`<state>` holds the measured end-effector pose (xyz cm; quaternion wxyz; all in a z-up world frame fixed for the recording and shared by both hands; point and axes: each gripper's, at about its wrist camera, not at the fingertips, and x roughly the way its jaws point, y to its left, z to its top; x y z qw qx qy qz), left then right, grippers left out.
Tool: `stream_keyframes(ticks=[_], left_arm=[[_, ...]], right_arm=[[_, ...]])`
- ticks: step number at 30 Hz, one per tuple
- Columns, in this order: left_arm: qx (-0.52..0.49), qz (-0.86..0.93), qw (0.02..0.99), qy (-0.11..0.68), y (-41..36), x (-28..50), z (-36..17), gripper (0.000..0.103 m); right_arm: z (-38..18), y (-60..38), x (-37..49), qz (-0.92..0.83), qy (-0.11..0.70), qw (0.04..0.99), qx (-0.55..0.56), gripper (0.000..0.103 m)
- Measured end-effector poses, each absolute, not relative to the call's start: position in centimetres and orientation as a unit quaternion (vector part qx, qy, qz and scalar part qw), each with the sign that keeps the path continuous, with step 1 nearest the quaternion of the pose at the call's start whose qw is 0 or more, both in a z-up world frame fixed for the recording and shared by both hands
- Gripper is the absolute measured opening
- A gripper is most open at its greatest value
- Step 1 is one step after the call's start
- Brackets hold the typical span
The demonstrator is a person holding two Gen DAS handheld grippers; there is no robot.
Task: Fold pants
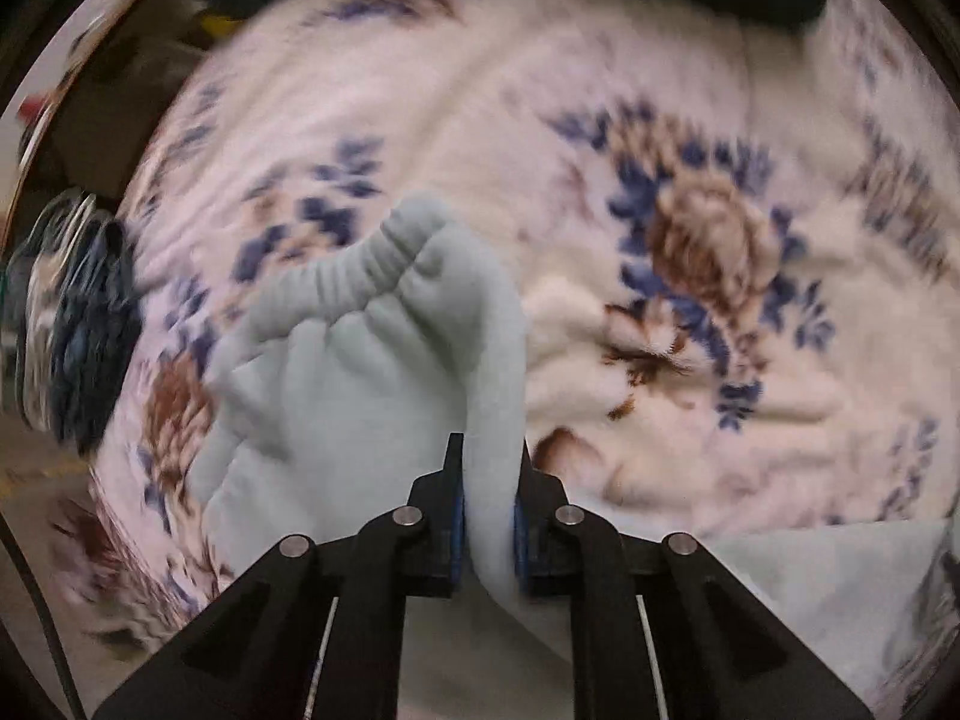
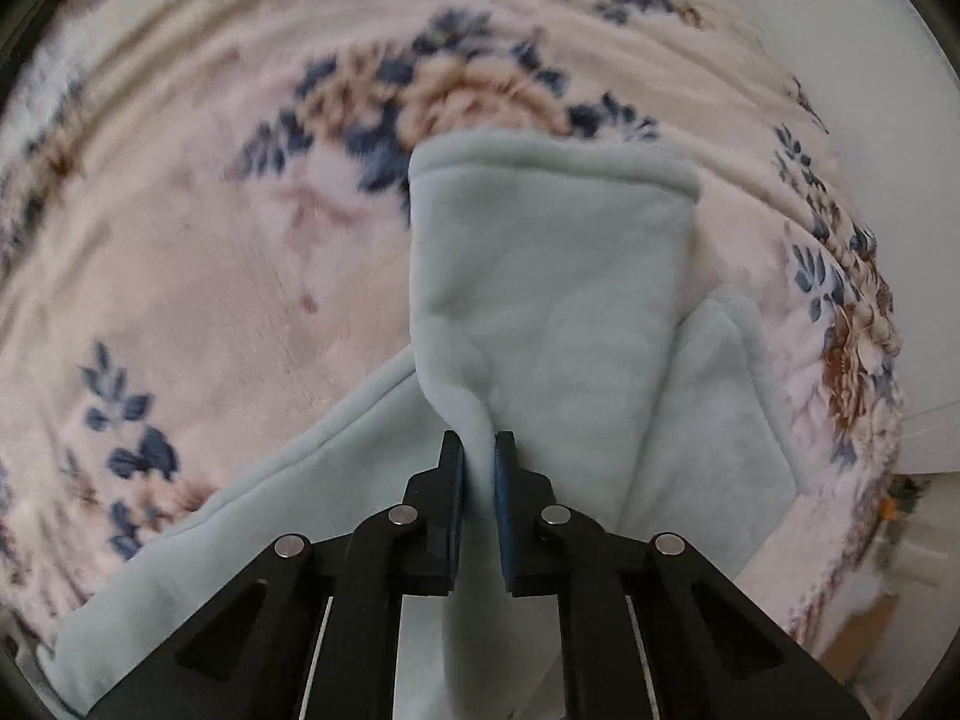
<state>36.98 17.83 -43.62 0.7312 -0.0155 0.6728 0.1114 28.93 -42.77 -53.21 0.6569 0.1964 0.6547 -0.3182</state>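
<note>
Left gripper point(image 1: 489, 450) points down at the floral blanket point(image 1: 630, 120), jaws pinching a raised fold of the pale green pants point(image 1: 360, 372), whose ribbed waistband bunches toward 11 o'clock. Right gripper point(image 2: 478, 450) likewise points down, pinching a ridge of the pants point(image 2: 552, 312), with the hemmed leg end at 12 o'clock. Open blanket lies from 9 to 12 o'clock in the right wrist view; the blanket's edge runs at 3 o'clock.

Soft dim light, motion blur (fisheye-warped edges)
</note>
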Motion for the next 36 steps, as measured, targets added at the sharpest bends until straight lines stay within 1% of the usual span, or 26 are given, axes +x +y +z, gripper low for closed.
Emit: stream_keyframes(ticks=[3, 5, 7, 8, 10, 12, 14, 16, 17, 19, 20, 21, 22, 23, 24, 28, 29, 30, 31, 32, 33, 34, 35, 36], left_arm=[[-0.094, 0.135, 0.760, 0.629, 21.1, 32.3, -39.5, 0.010], [-0.138, 0.155, 0.765, 0.610, 22.0, 29.7, -38.5, 0.010], [-0.171, 0.179, 0.766, 0.593, 23.3, 26.7, -38.1, 0.010], [-0.184, 0.189, 0.764, 0.588, 23.7, 25.4, -38.2, 0.012], [-0.196, 0.211, 0.760, 0.583, 24.1, 23.2, -39.5, 0.012], [-0.204, 0.221, 0.744, 0.597, 24.9, 21.8, -41.9, 0.018], [-0.224, 0.232, 0.722, 0.612, 24.9, 20.3, -44.4, 0.019], [-0.241, 0.233, 0.712, 0.617, 24.7, 18.8, -45.3, 0.019], [-0.246, 0.236, 0.710, 0.616, 24.2, 17.9, -45.4, 0.023], [-0.251, 0.235, 0.720, 0.603, 22.7, 16.3, -44.8, 0.031], [-0.251, 0.232, 0.726, 0.597, 22.2, 15.8, -44.5, 0.041], [-0.251, 0.229, 0.732, 0.591, 21.6, 15.4, -44.1, 0.058], [-0.249, 0.224, 0.742, 0.581, 20.9, 15.2, -43.6, 0.069], [-0.246, 0.217, 0.751, 0.573, 20.0, 15.0, -43.3, 0.091], [-0.247, 0.208, 0.755, 0.570, 19.5, 15.1, -43.2, 0.100], [-0.276, 0.174, 0.726, 0.605, 17.3, 16.7, -45.9, 0.100], [-0.290, 0.171, 0.716, 0.612, 16.9, 17.2, -47.1, 0.100], [-0.302, 0.173, 0.707, 0.616, 16.8, 17.5, -47.9, 0.100], [-0.316, 0.176, 0.696, 0.620, 16.6, 17.7, -48.7, 0.100], [-0.330, 0.180, 0.686, 0.623, 16.7, 17.9, -49.5, 0.100], [-0.338, 0.181, 0.680, 0.625, 16.8, 18.0, -50.0, 0.099], [-0.348, 0.180, 0.677, 0.623, 16.8, 18.1, -50.3, 0.095], [-0.352, 0.184, 0.681, 0.615, 17.0, 18.1, -50.4, 0.078], [-0.354, 0.183, 0.688, 0.607, 17.1, 18.1, -50.2, 0.052]], right_arm=[[-50.6, -43.3, 26.6, -0.313, 0.620, 0.685, 0.219, 0.010], [-48.6, -43.7, 24.7, -0.314, 0.593, 0.700, 0.244, 0.010], [-46.8, -44.2, 21.7, -0.323, 0.564, 0.708, 0.277, 0.010], [-46.2, -44.6, 20.1, -0.330, 0.551, 0.708, 0.294, 0.010], [-45.5, -45.6, 16.4, -0.352, 0.527, 0.697, 0.336, 0.010], [-46.5, -46.6, 13.0, -0.364, 0.519, 0.675, 0.377, 0.010], [-49.5, -47.5, 10.6, -0.344, 0.537, 0.635, 0.436, 0.012], [-52.0, -47.9, 8.4, -0.321, 0.529, 0.607, 0.499, 0.014], [-52.6, -48.0, 7.8, -0.318, 0.530, 0.601, 0.507, 0.017], [-53.0, -48.4, 7.0, -0.304, 0.508, 0.608, 0.529, 0.019], [-52.9, -48.6, 6.7, -0.306, 0.500, 0.612, 0.531, 0.029], [-52.8, -48.8, 6.4, -0.315, 0.495, 0.614, 0.528, 0.046], [-52.8, -49.2, 6.1, -0.317, 0.484, 0.618, 0.533, 0.053], [-52.9, -49.6, 6.0, -0.316, 0.475, 0.620, 0.539, 0.062], [-53.3, -50.1, 5.8, -0.315, 0.470, 0.617, 0.547, 0.066], [-56.4, -51.7, 6.7, -0.284, 0.475, 0.586, 0.592, 0.067], [-57.1, -51.9, 7.1, -0.273, 0.481, 0.581, 0.597, 0.063], [-57.5, -52.0, 7.3, -0.264, 0.479, 0.583, 0.601, 0.028], [-57.3, -51.8, 7.7, -0.269, 0.487, 0.587, 0.588, 0.008], [-56.7, -52.0, 7.9, -0.274, 0.493, 0.596, 0.571, 0.009], [-55.4, -52.1, 7.7, -0.272, 0.484, 0.614, 0.561, 0.009], [-53.8, -52.4, 7.5, -0.274, 0.477, 0.633, 0.545, 0.009], [-52.4, -52.8, 7.2, -0.274, 0.470, 0.646, 0.536, 0.009], [-51.3, -53.1, 6.7, -0.271, 0.464, 0.652, 0.535, 0.009]])
